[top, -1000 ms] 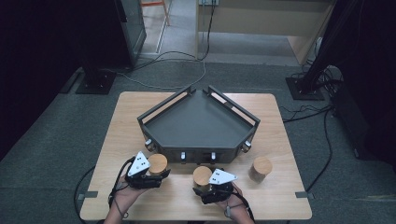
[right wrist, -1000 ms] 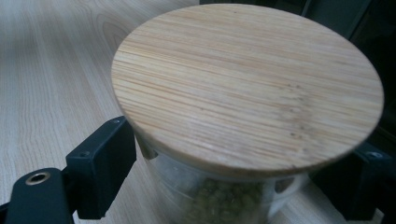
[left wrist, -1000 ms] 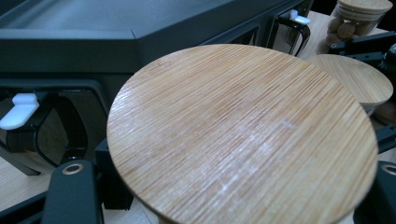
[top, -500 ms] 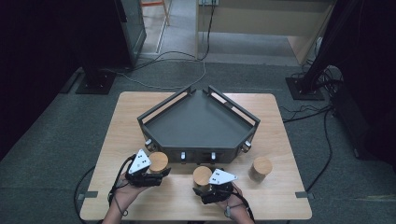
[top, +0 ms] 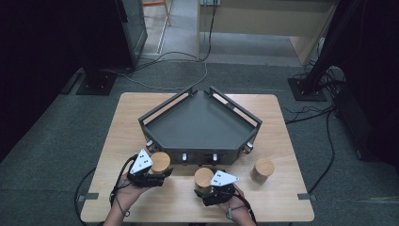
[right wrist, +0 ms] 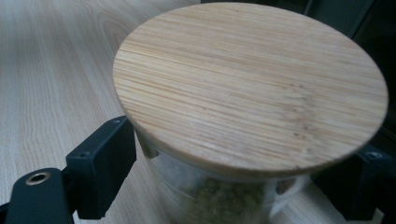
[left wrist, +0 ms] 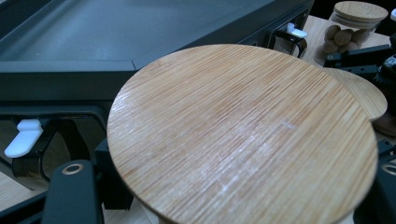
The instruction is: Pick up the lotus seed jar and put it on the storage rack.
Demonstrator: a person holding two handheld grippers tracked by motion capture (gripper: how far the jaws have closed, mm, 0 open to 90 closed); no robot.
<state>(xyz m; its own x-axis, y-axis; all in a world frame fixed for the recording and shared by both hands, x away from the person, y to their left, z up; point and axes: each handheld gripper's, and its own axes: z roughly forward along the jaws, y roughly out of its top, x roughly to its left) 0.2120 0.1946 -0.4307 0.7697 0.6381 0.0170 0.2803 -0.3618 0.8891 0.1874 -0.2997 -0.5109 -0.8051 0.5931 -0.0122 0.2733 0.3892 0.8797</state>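
Left tool (top: pixel 157 173) clamped around round bamboo-lidded glass jar (top: pixel 160 161); right tool (top: pixel 207 190) gripping similar green-bean-filled jar (right wrist: pixel 219 186), both on pale wooden counter (top: pixel 282 197) before dark grey angular tray (top: pixel 197 122).

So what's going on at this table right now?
A person sits at a wooden table with a grasping tool in each hand. The left tool has its jaws on either side of a jar with a bamboo lid, and the right tool does the same with a second jar that holds small green beans. Both jars stand just in front of a dark angular tray. A third jar stands untouched to the right.
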